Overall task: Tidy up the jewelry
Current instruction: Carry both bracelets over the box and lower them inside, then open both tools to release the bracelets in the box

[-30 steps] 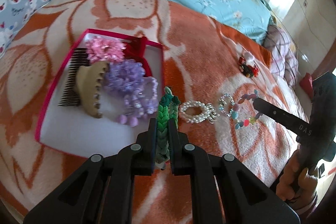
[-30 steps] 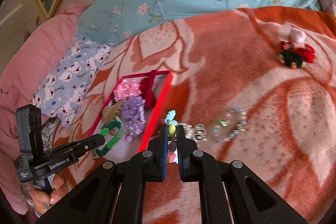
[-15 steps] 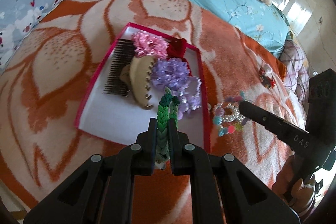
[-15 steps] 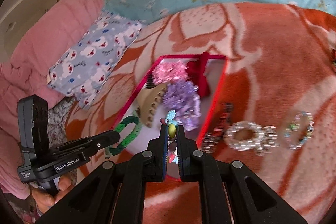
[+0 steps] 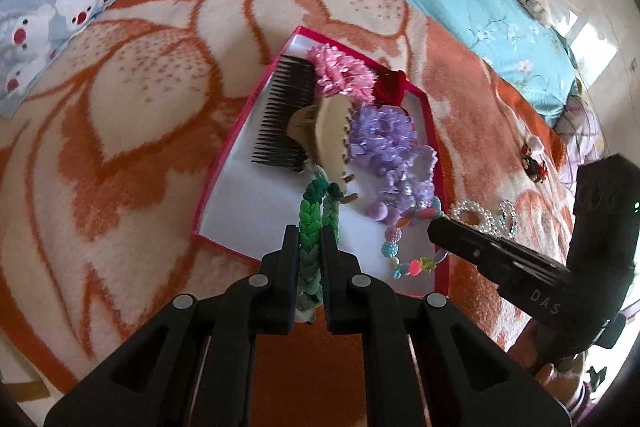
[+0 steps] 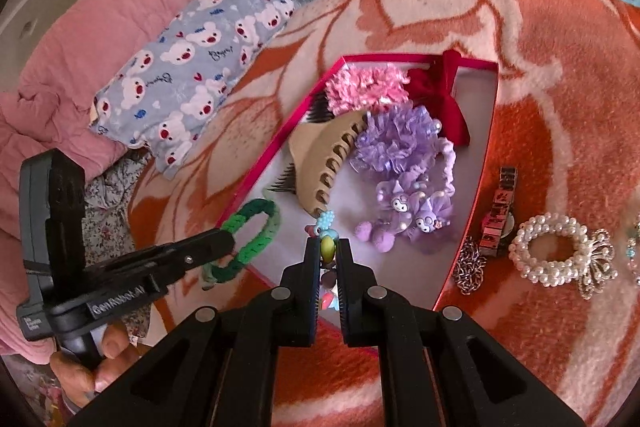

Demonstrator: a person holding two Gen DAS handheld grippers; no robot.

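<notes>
Both grippers hang over the near end of the red-rimmed box (image 5: 240,123) that lies on the orange and cream blanket (image 5: 132,115). The left gripper (image 5: 311,247) has its jaws pinched narrow on a green braided loop (image 5: 310,223), which sticks out past the fingertips above the box's white floor. From the other side, the loop (image 6: 248,239) shows as an open ring dangling at the box's near left corner. The right gripper (image 6: 328,259) is clamped tight on a colourful bead bracelet (image 5: 404,251), whose strand droops in a curve over the box's near right part; a yellow-green bead (image 6: 327,247) sits between the jaws.

Inside the box lie 5 pieces: a dark comb (image 5: 286,119), a tan claw clip (image 6: 324,163) partly on top of it, a pink scrunchie (image 6: 366,87), a red bow (image 6: 438,95) and a purple scrunchie (image 6: 400,143) with 2 small purple character charms (image 6: 412,215) below it.

On the blanket just right of the box rest a silver chain (image 6: 468,265), a dark patterned band (image 6: 498,215) and, further right, a pearl bracelet (image 6: 548,251).
</notes>
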